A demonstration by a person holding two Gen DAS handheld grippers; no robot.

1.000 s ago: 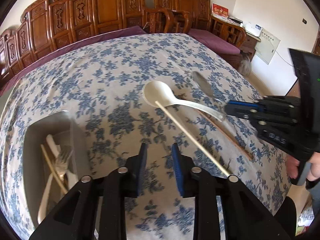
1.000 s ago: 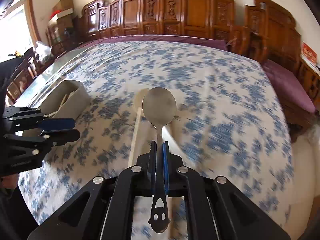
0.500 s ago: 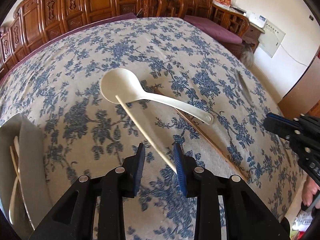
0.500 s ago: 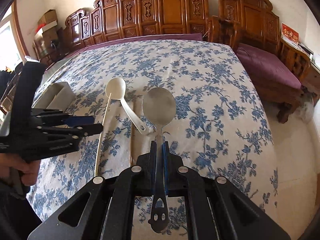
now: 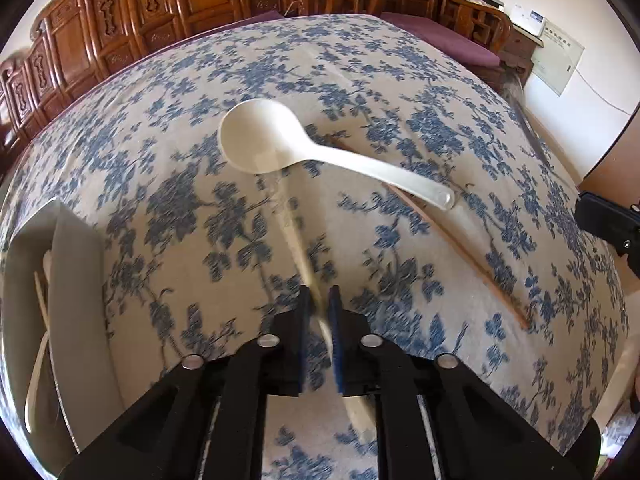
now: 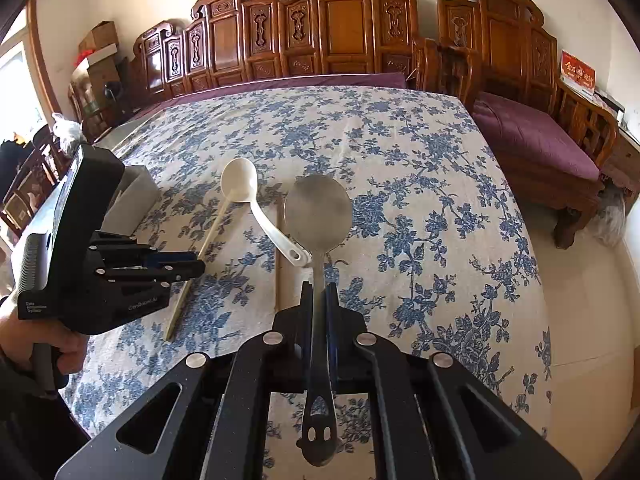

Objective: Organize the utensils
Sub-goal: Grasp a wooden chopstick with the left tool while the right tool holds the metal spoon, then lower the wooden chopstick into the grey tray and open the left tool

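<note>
My left gripper (image 5: 319, 300) is shut on a pale chopstick (image 5: 294, 232), which looks blurred. It also shows in the right wrist view (image 6: 192, 265), closed on the same chopstick (image 6: 218, 224). A white plastic spoon (image 5: 276, 142) lies on the floral tablecloth, also in the right wrist view (image 6: 256, 204). A brown chopstick (image 5: 452, 240) lies under the spoon's handle. My right gripper (image 6: 319, 292) is shut on a metal spoon (image 6: 318, 212) and holds it above the table.
A grey utensil box (image 5: 76, 280) with several utensils inside stands at the left table edge, behind the left gripper in the right wrist view (image 6: 136, 196). Carved wooden chairs (image 6: 332, 28) line the far side. The table's right edge drops to the floor.
My left gripper has moved forward and closed on the pale chopstick. My right gripper, still holding the metal spoon, has drawn back a little to the right.
</note>
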